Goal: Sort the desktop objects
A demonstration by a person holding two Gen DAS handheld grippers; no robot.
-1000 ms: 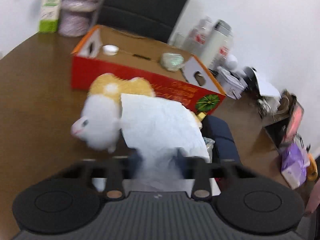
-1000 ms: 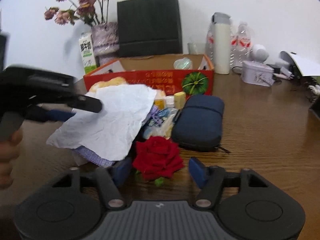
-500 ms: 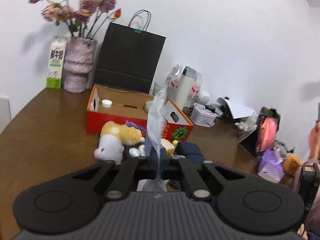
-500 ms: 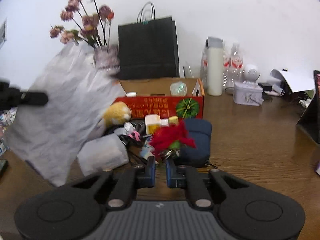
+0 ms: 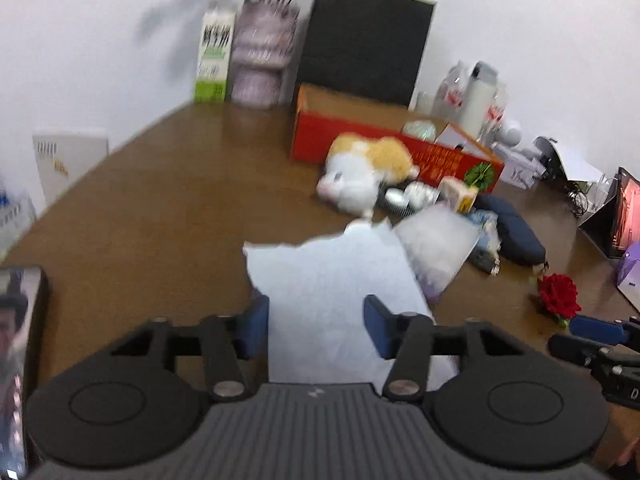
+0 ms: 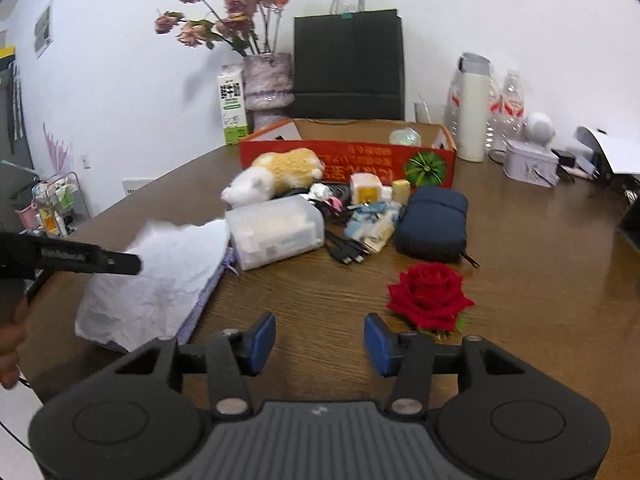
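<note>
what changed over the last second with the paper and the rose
The left gripper lifted the white paper, laid it left of the pile, and its jaws have just opened. The right gripper picked up the red rose, set it down further right, jaws just opened. Red box and plush unchanged.

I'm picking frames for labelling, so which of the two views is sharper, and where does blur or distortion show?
Right wrist view: mostly sharp; the red rose and wood grain are crisp, only fisheye bending at the edges. Left wrist view: smeared by motion; the plush toy and white paper have soft outlines.
</note>
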